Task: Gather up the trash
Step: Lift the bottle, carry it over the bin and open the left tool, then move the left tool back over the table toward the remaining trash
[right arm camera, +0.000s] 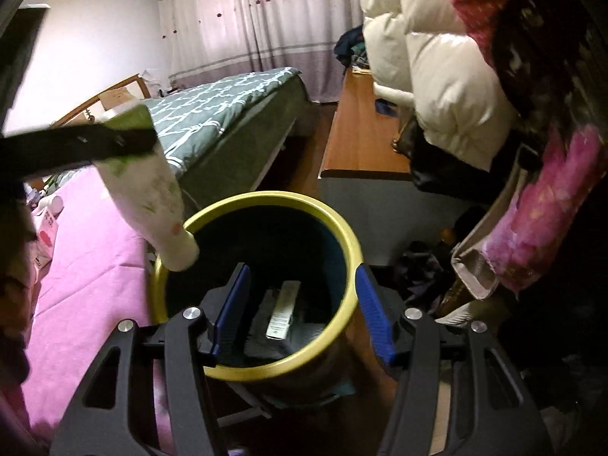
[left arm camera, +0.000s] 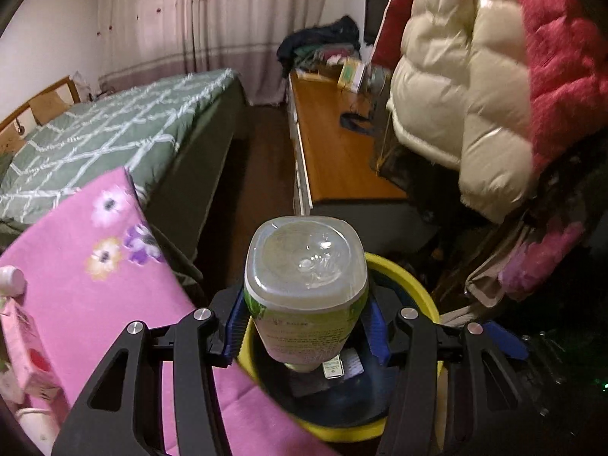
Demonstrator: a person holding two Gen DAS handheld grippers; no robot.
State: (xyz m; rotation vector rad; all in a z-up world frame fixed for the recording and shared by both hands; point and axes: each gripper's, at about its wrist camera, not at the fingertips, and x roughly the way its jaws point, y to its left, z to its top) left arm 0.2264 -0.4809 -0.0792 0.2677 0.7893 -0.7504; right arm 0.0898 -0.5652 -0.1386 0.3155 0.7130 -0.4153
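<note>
The left gripper [left arm camera: 306,326] is clamped on a plastic bottle [left arm camera: 307,288] with a green label, its blue pads [left arm camera: 237,323] pressing the bottle's sides. The bottle hangs neck down, its base toward the left wrist camera, and its cap end sits over the open mouth of the yellow-rimmed trash bin [left arm camera: 410,277]. From the right wrist view the same bottle tilts over the bin's left rim, cap just above the edge. The right gripper [right arm camera: 302,311] stands apart with nothing between its pads, hovering over the near rim of the bin. Inside the bin lie dark pieces and a pale strip with a barcode [right arm camera: 283,309], hard to identify. A pink flowered cloth [left arm camera: 95,266] lies just left of the bin, partly cut off
</note>
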